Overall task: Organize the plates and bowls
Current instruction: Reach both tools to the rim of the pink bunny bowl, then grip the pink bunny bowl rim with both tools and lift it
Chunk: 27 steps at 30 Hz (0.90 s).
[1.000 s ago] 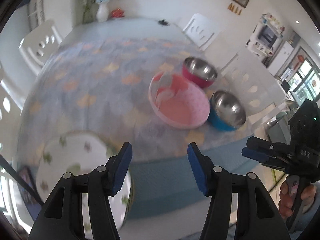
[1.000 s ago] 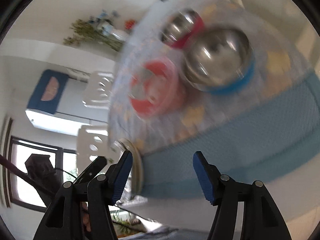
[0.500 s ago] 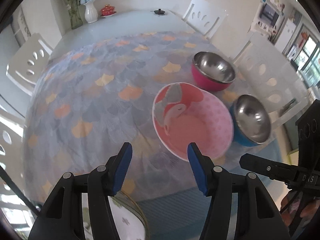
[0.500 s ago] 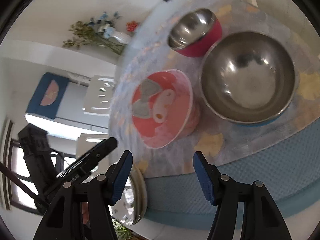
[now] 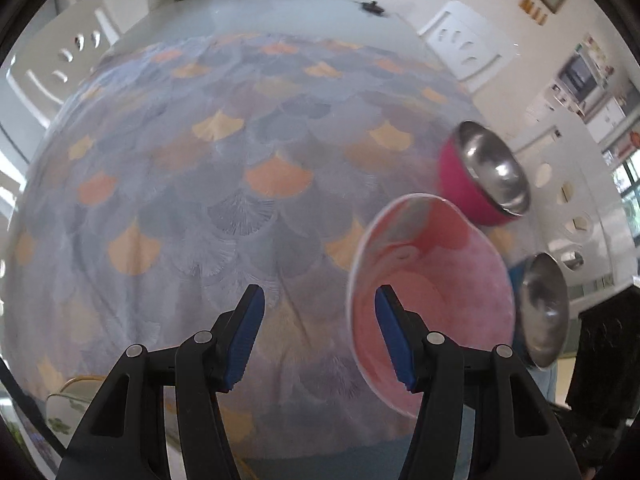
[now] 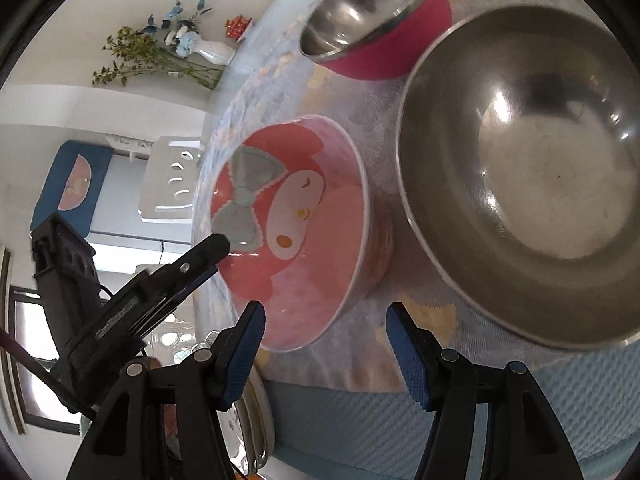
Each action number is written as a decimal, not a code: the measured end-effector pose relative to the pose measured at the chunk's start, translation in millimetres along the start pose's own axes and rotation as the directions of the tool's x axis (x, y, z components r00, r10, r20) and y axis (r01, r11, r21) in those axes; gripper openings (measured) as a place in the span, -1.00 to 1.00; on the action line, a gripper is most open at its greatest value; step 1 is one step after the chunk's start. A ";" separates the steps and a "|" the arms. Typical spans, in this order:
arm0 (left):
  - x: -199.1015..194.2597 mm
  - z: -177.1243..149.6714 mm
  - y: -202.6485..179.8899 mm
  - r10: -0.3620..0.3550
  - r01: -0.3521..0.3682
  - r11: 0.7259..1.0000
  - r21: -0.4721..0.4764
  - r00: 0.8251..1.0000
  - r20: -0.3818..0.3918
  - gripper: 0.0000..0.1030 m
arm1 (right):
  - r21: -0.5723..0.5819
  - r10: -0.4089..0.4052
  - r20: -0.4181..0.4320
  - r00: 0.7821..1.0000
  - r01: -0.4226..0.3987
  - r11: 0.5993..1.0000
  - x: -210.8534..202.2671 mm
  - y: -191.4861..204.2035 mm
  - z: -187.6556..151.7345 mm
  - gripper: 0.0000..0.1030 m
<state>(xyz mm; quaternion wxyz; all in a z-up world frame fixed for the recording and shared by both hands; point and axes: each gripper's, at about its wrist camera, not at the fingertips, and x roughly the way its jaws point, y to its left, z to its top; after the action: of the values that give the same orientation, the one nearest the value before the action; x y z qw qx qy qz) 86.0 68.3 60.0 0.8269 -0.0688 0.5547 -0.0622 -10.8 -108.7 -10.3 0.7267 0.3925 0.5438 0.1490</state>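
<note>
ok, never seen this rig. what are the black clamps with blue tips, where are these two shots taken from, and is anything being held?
No robot arm here: a person holds a two-finger gripper in each hand, and a fisheye camera on each looks forward along its fingers. One picture is from the left gripper, the other from the right gripper. The blue tips are the pads of the jaws.

On the patterned tablecloth are a pink cartoon bowl, a steel bowl with a magenta outside and a larger steel bowl with a blue outside. A floral plate sits at the near edge, by the left gripper.

Both sets of jaws stand apart with nothing between the pads, so nothing is held. In the right view the left gripper's finger overlaps the pink bowl's rim; contact cannot be told.
</note>
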 end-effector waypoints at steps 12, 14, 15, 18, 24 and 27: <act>27.0 0.1 -4.0 -0.062 0.063 0.998 0.011 0.997 -0.036 -0.56 | 0.036 0.021 0.052 0.998 -0.023 0.999 6.7 -11.6 5.7 -0.27; 28.1 -0.7 -9.0 -0.090 0.091 0.995 0.028 0.995 -0.051 -0.76 | 0.002 -0.011 0.077 0.997 0.010 1.000 5.1 -9.0 6.7 -0.39; 26.9 -1.6 -11.6 -0.100 0.102 0.994 0.038 0.994 -0.048 -0.77 | -0.005 -0.016 0.083 0.996 0.016 1.000 4.8 -8.8 7.0 -0.41; 13.8 -6.0 -20.5 -0.112 0.112 0.990 0.086 0.994 -0.006 -0.77 | -0.022 -0.039 0.086 0.996 0.041 0.999 2.8 -6.9 6.1 -0.50; -9.4 -18.9 -27.9 -0.093 0.086 0.990 0.111 0.994 0.059 -0.77 | -0.057 -0.072 0.063 0.995 0.075 0.996 1.4 -0.2 -0.9 -0.55; -17.6 -28.8 -29.9 -0.077 0.068 0.991 0.118 0.994 0.073 -0.77 | -0.051 -0.076 0.060 0.995 0.079 0.996 -1.2 2.0 -3.5 -0.55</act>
<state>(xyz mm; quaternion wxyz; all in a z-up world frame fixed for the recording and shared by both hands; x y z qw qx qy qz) 51.9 40.8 70.7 0.8474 -0.0434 0.5149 -0.1217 -14.0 -106.8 -8.4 0.7576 0.3557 0.5331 0.1238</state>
